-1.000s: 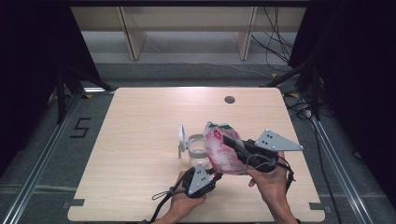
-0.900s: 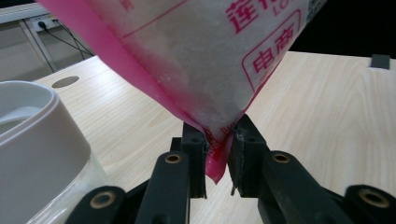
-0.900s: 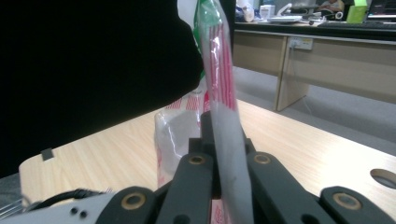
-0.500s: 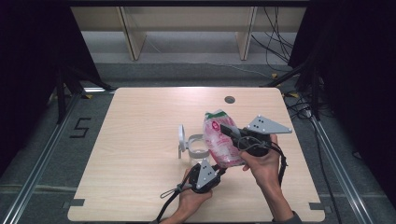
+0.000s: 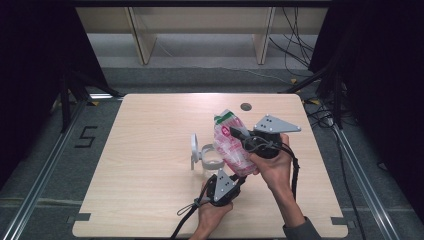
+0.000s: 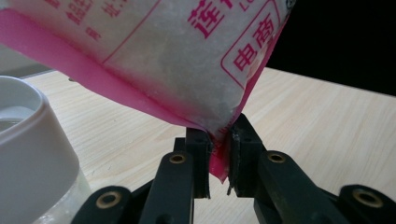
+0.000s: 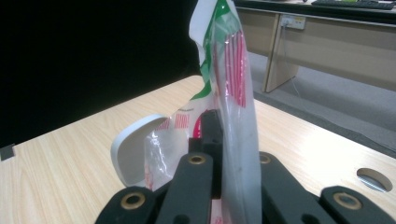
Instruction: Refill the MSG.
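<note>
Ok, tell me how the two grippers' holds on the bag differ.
The left gripper pinches the bag's pink bottom corner; the right gripper clamps its clear upper part. The left comes from below, near the jar; the right comes from the side, higher up. Both are shut on the bag.

Bag (image 5: 231, 146) hangs tilted over table (image 5: 150, 165) centre-right. Jar (image 5: 212, 159) on table at bag's 9 o'clock, its lid (image 5: 193, 150) upright at jar's 9. Left gripper (image 5: 239, 181) at bag's 6, right gripper (image 5: 239, 134) at its 3. Table hole (image 5: 245, 106) at 12.
</note>
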A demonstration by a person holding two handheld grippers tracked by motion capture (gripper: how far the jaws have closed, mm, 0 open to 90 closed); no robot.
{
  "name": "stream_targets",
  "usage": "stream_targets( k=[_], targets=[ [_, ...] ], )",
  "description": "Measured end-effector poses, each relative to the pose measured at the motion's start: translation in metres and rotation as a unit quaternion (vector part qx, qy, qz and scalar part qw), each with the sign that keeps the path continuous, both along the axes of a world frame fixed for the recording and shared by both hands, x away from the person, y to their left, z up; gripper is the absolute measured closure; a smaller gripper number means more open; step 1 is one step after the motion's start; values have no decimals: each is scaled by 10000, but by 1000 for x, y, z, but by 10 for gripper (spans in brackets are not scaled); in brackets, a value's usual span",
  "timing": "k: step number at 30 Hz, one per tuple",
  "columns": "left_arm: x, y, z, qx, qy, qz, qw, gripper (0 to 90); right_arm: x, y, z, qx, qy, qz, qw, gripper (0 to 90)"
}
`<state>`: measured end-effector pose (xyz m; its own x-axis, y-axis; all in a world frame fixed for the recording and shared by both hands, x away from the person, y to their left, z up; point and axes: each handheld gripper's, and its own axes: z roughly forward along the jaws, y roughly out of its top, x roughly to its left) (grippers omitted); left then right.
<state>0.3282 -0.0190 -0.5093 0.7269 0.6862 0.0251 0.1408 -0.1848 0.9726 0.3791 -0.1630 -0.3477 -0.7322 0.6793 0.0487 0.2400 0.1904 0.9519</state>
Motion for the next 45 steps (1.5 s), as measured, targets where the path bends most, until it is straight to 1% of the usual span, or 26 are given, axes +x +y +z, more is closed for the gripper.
stream_targets(
  k=[2, 4, 5, 6, 8, 10, 11, 15, 16, 18, 19, 21, 22, 26, 27, 30, 31, 33, 36, 37, 38, 40, 42, 43, 44, 45],
  targets=[
    [-1, 1, 1, -14, 25, 5, 10000, 798, 1, 0, 0, -9, -20, 20, 10000, 900],
    [0, -1, 1, -175, 33, 30, 9998, 798, 2, 1, 2, -69, -112, 39, 9999, 900],
    [-1, -1, 0, -189, 11, 33, 9998, 799, 3, 3, 3, -72, -154, 48, 9998, 900],
    [-2, -3, 0, -158, -30, 46, 9999, 799, 3, 4, 3, -40, -61, 46, 10000, 900],
    [-2, -4, 0, -181, -36, 51, 9998, 799, 4, 6, 3, -110, -66, 31, 9999, 900],
    [-2, -4, -1, -187, -21, 89, 9998, 799, 5, 7, 3, -76, -58, 54, 9999, 900],
    [-1, -4, -1, -207, 34, 70, 9998, 799, 7, 9, 2, -100, -25, 60, 9999, 900],
    [0, -5, -2, -209, 12, 70, 9998, 800, 8, 10, 1, -96, 65, -5, 9999, 900],
    [0, -6, -2, -214, 10, 73, 9997, 800, 9, 12, 1, -156, 89, -44, 9998, 900],
    [-1, -7, -1, -210, 17, 103, 9997, 800, 10, 12, 1, -182, 11, -18, 9998, 900],
    [0, -8, -1, -205, -32, 105, 9997, 800, 11, 13, 1, -205, -62, 3, 9998, 900],
    [1, -9, -1, -219, -25, 85, 9997, 800, 11, 14, 2, -209, -9, -24, 9998, 900],
    [2, -10, -2, -224, 1, 80, 9997, 800, 14, 14, 1, -312, -165, -26, 9994, 900],
    [4, -11, -2, -231, 8, 122, 9997, 801, 16, 15, 0, -241, -75, -44, 9997, 900],
    [5, -11, -3, -269, 37, 71, 9996, 801, 16, 15, 0, -311, -53, -73, 9995, 900],
    [7, -12, -2, -269, 58, 77, 9996, 801, 17, 17, -1, -299, -22, -112, 9995, 900],
    [7, -14, -2, -327, 58, 88, 9994, 801, 18, 18, -1, -316, -82, -50, 9995, 900],
    [8, -15, -2, -329, 67, 84, 9994, 802, 20, 21, -1, -451, -172, -88, 9988, 900],
    [8, -17, -2, -373, 58, 61, 9993, 803, 20, 22, -1, -499, -164, -69, 9986, 900],
    [8, -18, -2, -387, 44, 87, 9992, 803, 19, 24, -1, -464, -59, -90, 9989, 900],
    [9, -18, -2, -381, 25, 104, 9992, 803, 19, 25, -1, -547, -141, -100, 9984, 900],
    [9, -19, -2, -392, 22, 107, 9992, 803, 18, 27, -1, -537, -46, -108, 9985, 900],
    [9, -19, -2, -388, 12, 98, 9992, 803, 21, 27, -1, -696, -206, -41, 9974, 900],
    [10, -20, -3, -394, 3, 101, 9992, 803, 21, 27, -1, -696, -206, -41, 9974, 900],
    [10, -20, -4, -390, 21, 100, 9992, 803, 21, 29, -2, -628, -86, -63, 9980, 900],
    [10, -20, -4, -390, 21, 100, 9992, 803, 21, 29, -2, -628, -86, -63, 9980, 900]
  ],
)
